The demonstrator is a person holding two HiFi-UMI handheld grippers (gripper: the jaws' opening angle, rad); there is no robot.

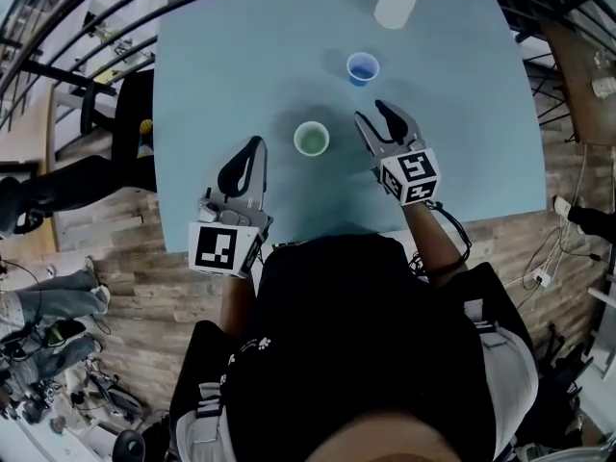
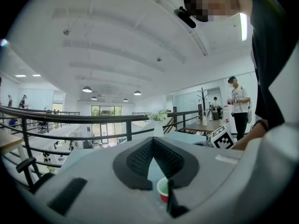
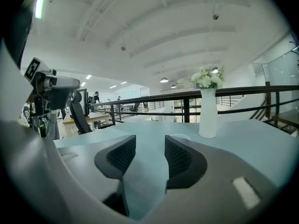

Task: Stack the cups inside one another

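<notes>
What stands where on the table (image 1: 221,56)

The near cup (image 1: 311,139) sits at centre frame. The far cup (image 1: 363,67) sits above and to the right of it, apart from it. The vase (image 1: 397,3) stands at the top edge, beyond both cups. The left gripper (image 1: 256,144) is left of the near cup. The right gripper (image 1: 370,112) is just right of it, below the far cup.

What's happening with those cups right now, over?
Left tool shut, empty. Right tool open, empty. Green cup and blue cup standing apart, not yet stacked. Nothing between them.
</notes>
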